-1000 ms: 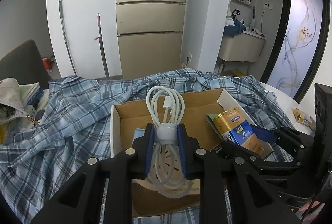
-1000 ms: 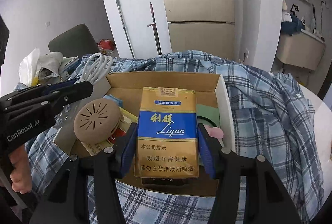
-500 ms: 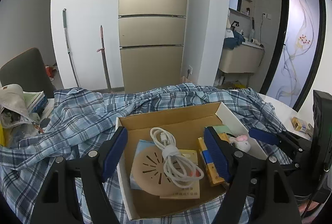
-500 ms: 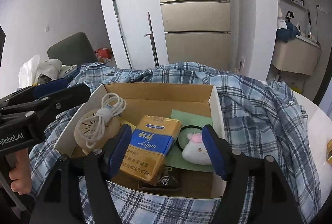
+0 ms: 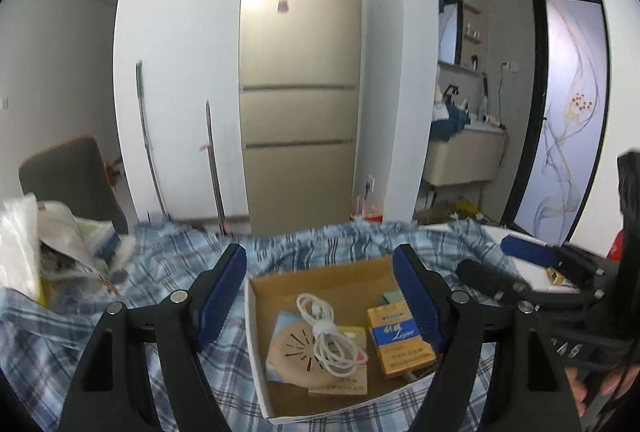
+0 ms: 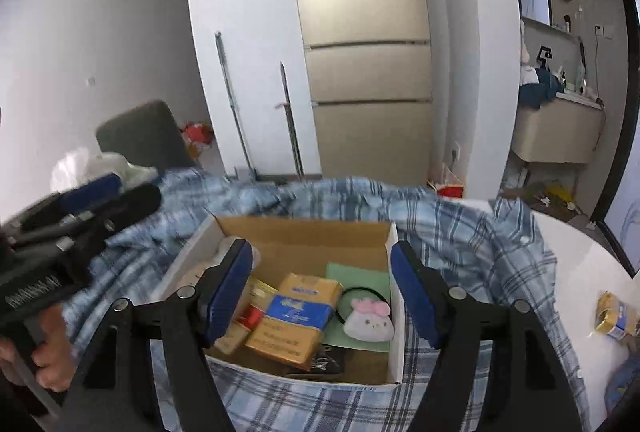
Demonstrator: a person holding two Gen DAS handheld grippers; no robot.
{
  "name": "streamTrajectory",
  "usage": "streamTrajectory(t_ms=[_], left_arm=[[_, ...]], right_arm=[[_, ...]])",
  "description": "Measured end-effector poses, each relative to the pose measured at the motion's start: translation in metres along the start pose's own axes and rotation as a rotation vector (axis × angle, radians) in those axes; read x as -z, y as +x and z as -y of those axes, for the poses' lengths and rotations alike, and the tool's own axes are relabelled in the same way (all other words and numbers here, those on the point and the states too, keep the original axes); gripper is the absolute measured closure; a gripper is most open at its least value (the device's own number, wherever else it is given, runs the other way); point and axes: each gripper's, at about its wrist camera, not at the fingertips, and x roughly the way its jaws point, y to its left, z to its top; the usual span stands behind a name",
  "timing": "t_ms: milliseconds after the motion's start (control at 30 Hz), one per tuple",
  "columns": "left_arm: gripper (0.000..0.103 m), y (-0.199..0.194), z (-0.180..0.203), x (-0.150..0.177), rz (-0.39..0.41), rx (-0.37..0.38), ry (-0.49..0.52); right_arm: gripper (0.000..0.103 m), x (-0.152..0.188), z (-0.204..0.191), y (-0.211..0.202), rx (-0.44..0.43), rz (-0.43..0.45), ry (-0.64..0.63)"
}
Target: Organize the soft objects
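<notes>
In the left wrist view, the right finger [image 5: 416, 302] of the near gripper covers the right end of the cardboard box [image 5: 256, 344] and most of a green sheet [image 5: 390, 297]. The coiled white cable [image 5: 326, 332] overlies a tan round disc [image 5: 294, 350], hiding part of it. In the right wrist view, the yellow-and-blue pack [image 6: 294, 314] conceals most of a dark item [image 6: 328, 360] at lower centre; its label is illegible. The other gripper [image 6: 80, 208] at left is motion-blurred. A small packet [image 6: 614, 314] at the right edge is too small to identify.
</notes>
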Motion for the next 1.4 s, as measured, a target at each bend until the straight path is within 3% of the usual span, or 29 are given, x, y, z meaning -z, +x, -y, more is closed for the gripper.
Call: streamTrajectory(t_ms=[233, 467, 700, 800, 867, 1033, 1400], left_arm=[[0.025, -0.066, -0.003, -0.014, 0.123, 0.003, -0.016], [0.025, -0.123, -0.004, -0.013, 0.224, 0.017, -0.016], [0.015, -0.162, 0.001, -0.006, 0.312, 0.013, 0.011], [0.013, -0.170, 0.000, -0.002, 0.314, 0.031, -0.003], [0.000, -0.172, -0.002, 0.003, 0.322, 0.037, -0.024], [0.000, -0.176, -0.003, 0.023, 0.357, 0.010, -0.016], [0.000, -0.163, -0.006, 0.066, 0.378, 0.029, -0.007]], right_arm=[[0.021, -0.024, -0.017, -0.069, 0.011, 0.164, -0.053], [0.000, -0.023, -0.023, -0.118, 0.015, 0.296, -0.033], [0.000, -0.014, -0.026, -0.148, 0.023, 0.356, -0.021], [0.000, -0.011, -0.027, -0.157, 0.027, 0.375, -0.033], [0.000, -0.007, -0.029, -0.163, 0.032, 0.384, -0.041], [0.000, 0.004, -0.032, -0.167, 0.036, 0.395, -0.059], [0.000, 0.052, -0.035, -0.152, 0.015, 0.424, -0.133]])
